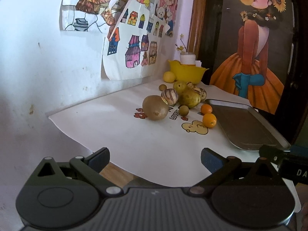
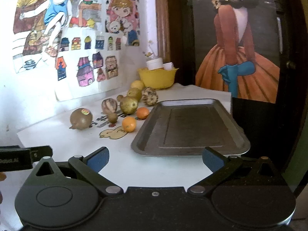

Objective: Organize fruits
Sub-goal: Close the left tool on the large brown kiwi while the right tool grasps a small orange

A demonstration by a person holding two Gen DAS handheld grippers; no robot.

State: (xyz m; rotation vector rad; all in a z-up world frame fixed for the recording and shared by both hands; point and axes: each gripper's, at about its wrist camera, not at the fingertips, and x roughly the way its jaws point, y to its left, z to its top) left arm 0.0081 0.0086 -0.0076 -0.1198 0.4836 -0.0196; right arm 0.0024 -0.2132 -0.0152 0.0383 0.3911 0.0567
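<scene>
- Both: left gripper [image 1: 155,158] and right gripper [image 2: 156,157], fingers wide, holding nothing.
- Fruits [image 2: 128,105] cluster beside the tray's [image 2: 192,148] left edge.

A scuffed white wall [image 1: 38,61] fills the left, hung with coloured children's drawings [image 2: 84,65]. On the far right, a dark door [image 2: 269,115] carries a poster of a girl in an orange dress [image 1: 248,67]. White paper sheet [image 1: 134,140] covers the tabletop; soft daylight.
</scene>
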